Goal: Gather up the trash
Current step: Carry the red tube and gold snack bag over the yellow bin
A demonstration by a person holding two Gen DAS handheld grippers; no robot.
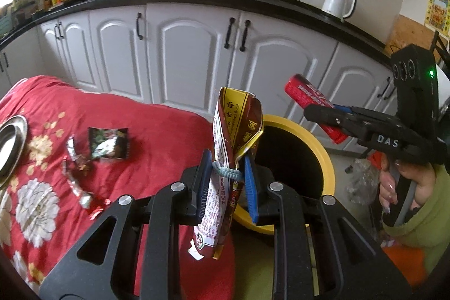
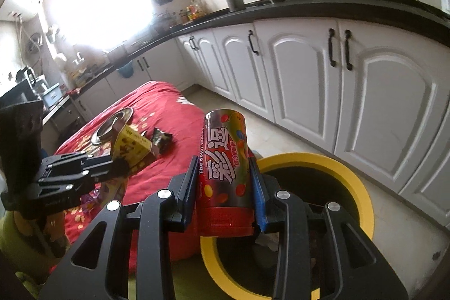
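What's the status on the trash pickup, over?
Left gripper shut on snack bag. Right gripper shut on candy tube. Both near the yellow bin; wrappers remain on red cloth.

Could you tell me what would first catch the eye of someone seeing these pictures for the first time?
Probably the two tools, each clamped on trash near the yellow-rimmed bin: the left tool grips a crumpled brown snack bag, and the right tool grips a red candy canister. Next comes the red floral cloth beside the bin, where a dark wrapper and foil scraps lie.
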